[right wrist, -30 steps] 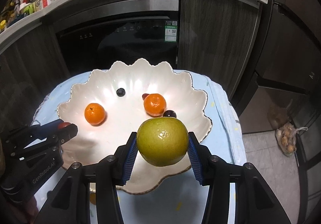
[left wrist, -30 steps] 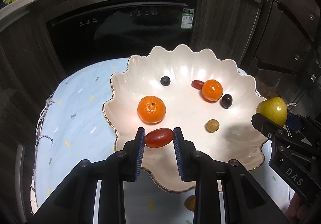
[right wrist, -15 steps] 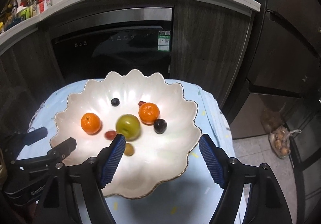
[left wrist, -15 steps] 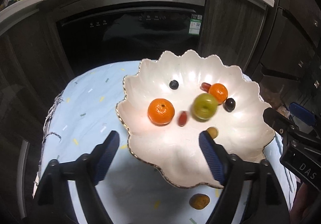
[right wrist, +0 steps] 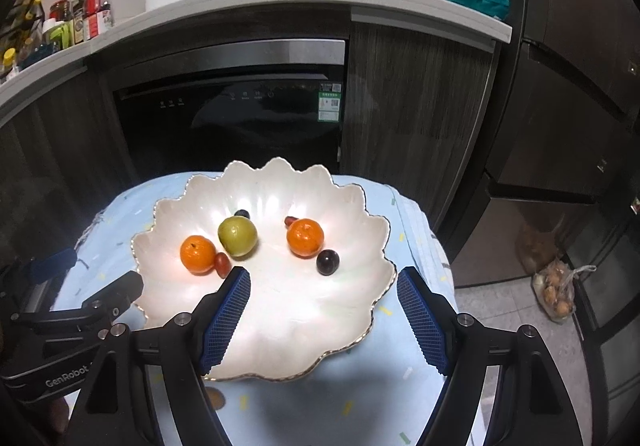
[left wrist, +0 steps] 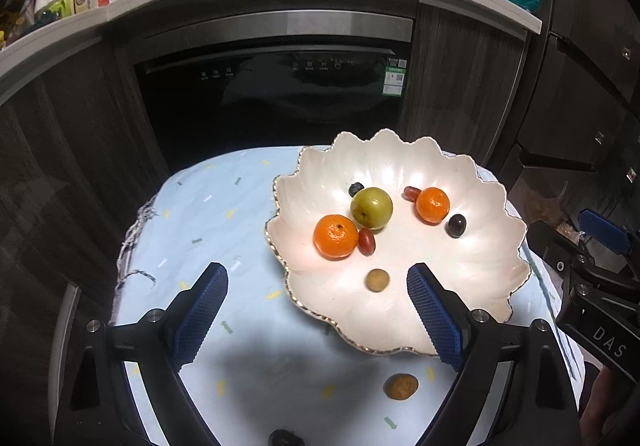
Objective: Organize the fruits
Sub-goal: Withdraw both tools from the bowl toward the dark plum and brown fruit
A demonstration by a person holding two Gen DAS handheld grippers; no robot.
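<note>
A white scalloped plate (left wrist: 460, 266) on the light blue cloth holds a green round fruit (left wrist: 371, 207), two tangerines (left wrist: 335, 236) (left wrist: 433, 204), a red grape (left wrist: 367, 242) beside the left tangerine, a dark grape (left wrist: 456, 225), a blueberry (left wrist: 354, 189) and a small brown fruit (left wrist: 377, 280). My left gripper (left wrist: 316, 274) hovers over the plate's near-left rim, its jaws opening with nothing held between them. My right gripper (right wrist: 323, 276) stands open and empty above the plate's near side (right wrist: 300, 326); the green fruit (right wrist: 237, 236) lies beyond its left finger.
On the cloth near the plate's front edge lie a brown fruit (left wrist: 401, 386) and a dark one (left wrist: 282, 438). The small table (left wrist: 224, 214) drops off on all sides. A dark built-in appliance (left wrist: 272, 94) stands behind. A bag of produce (right wrist: 556, 290) sits on the floor at right.
Both grippers opened and pulled back upward. The red grape left the left gripper and lies by the left tangerine. The green fruit left the right gripper and rolled to the plate's middle.
</note>
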